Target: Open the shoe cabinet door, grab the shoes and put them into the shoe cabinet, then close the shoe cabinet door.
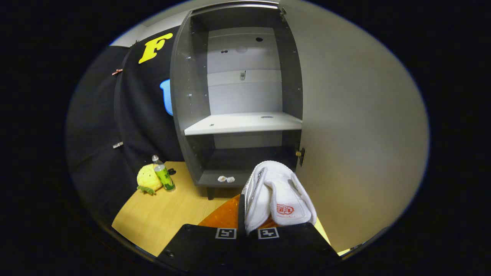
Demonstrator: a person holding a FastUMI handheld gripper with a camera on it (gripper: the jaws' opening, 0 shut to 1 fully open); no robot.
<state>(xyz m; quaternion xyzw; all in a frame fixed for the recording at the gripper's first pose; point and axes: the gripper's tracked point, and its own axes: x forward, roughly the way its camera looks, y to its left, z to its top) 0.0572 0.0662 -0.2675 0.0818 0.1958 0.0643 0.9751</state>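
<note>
Pale wooden floor (165,214) under a tall grey open-fronted shoe cabinet (238,115), door swung wide to the right (356,126). Held in the gripper (251,230): a white low-cut fabric shoe (276,197), fingers pressed close together on its collar edge, long axis running forward toward the cabinet. Straight ahead and slightly left, just beyond the toe, lies the dark lower compartment; above it, a white shelf (243,123). Off to the left, a yellow plush toy (147,178) and a green-labelled clear bottle (164,174) beside the black cloth wall.
</note>
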